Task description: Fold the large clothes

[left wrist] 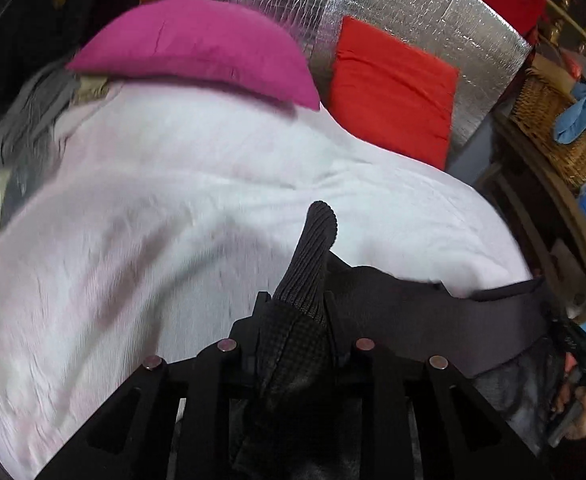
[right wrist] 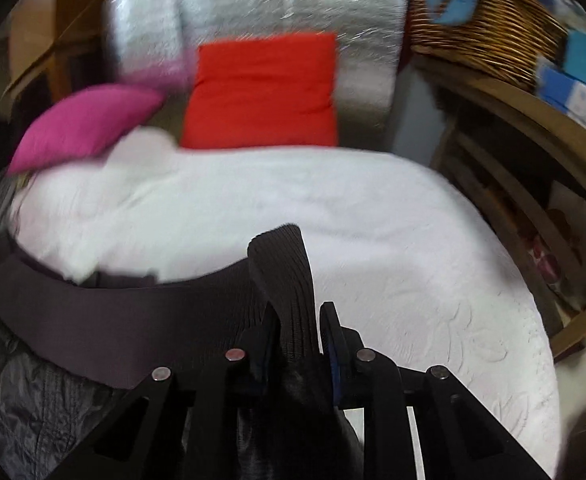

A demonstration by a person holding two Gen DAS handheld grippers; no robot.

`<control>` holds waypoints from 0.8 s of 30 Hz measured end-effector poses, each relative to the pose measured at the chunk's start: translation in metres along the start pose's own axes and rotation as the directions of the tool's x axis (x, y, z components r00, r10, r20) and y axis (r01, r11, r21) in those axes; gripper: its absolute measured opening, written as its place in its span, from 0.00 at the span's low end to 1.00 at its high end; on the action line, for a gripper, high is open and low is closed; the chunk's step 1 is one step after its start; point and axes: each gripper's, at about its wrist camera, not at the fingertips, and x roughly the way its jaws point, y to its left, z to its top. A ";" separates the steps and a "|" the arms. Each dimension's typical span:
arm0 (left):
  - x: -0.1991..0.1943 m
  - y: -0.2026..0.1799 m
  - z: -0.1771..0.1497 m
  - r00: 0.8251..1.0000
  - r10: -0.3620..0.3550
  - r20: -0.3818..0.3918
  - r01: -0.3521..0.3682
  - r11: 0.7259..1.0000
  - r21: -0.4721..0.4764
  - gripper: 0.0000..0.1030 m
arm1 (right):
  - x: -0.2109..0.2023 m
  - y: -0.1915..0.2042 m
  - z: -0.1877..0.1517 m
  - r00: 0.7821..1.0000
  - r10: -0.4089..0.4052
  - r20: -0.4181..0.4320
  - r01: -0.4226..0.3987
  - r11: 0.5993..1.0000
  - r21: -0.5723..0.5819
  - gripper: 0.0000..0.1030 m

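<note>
Gripping a ribbed corner of the dark garment point(left wrist: 433, 312), the left gripper point(left wrist: 297, 312) occupies the lower centre of the left wrist view. Its jaws are closed on the fabric, and a ribbed tab of the cloth stands up above them. No earlier view is available for comparison.

The right gripper point(right wrist: 297, 332) sits at the lower centre of the right wrist view. Its jaws are likewise clamped on a ribbed tab of the same dark garment point(right wrist: 105, 316), which projects upward between the fingers.

Garment position: a broad band of dark cloth runs from one gripper to the other. In the left wrist view it extends from the jaws toward the right edge of the frame. In the right wrist view it extends from the jaws toward the left edge. Below the band, a darker, shinier part of the garment fills the lower left of the right wrist view.

Surface: the garment lies over the near edge of a white bedcover point(left wrist: 173, 220) that fills the middle of both frames.

Background items:
- A magenta cushion point(left wrist: 197, 48) rests on the bedcover at the upper left.
- A red cushion point(left wrist: 393, 88) leans on a silver foil panel point(left wrist: 413, 8) at the upper centre.
- A wicker basket point(right wrist: 489, 28) stands at the upper right of the right wrist view.

Both views are motion-blurred.
</note>
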 end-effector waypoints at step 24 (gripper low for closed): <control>-0.121 -0.024 -0.134 0.958 0.254 0.134 -0.270 0.956 0.115 0.85 | -0.118 -0.042 -0.071 0.976 0.207 0.073 -0.219 0.944 0.246 0.80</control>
